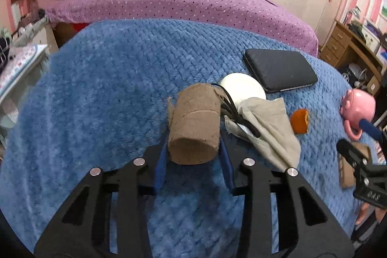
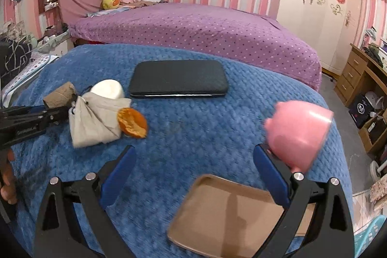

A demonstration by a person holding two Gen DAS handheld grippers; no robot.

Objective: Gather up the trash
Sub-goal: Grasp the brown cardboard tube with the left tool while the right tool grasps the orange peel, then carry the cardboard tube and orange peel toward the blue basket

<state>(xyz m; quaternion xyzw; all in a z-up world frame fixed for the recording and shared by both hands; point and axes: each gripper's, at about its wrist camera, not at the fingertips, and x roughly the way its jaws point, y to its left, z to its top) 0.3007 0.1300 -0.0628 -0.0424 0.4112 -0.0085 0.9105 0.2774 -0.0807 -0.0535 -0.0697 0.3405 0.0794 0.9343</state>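
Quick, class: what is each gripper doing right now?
Left gripper: shut on the brown cardboard tube.
Right gripper: open, holding nothing.

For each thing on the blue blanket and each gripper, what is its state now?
left gripper: shut on the cardboard tube
right gripper: open, empty
pink cup: on its side
orange peel: loose, beside the cloth
beige cloth: crumpled
black case: closed, flat
cardboard tray: empty

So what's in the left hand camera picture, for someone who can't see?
The left gripper squeezes a brown cardboard tube over a blue blanket. Beside it lie a beige cloth, orange peel and a black case.
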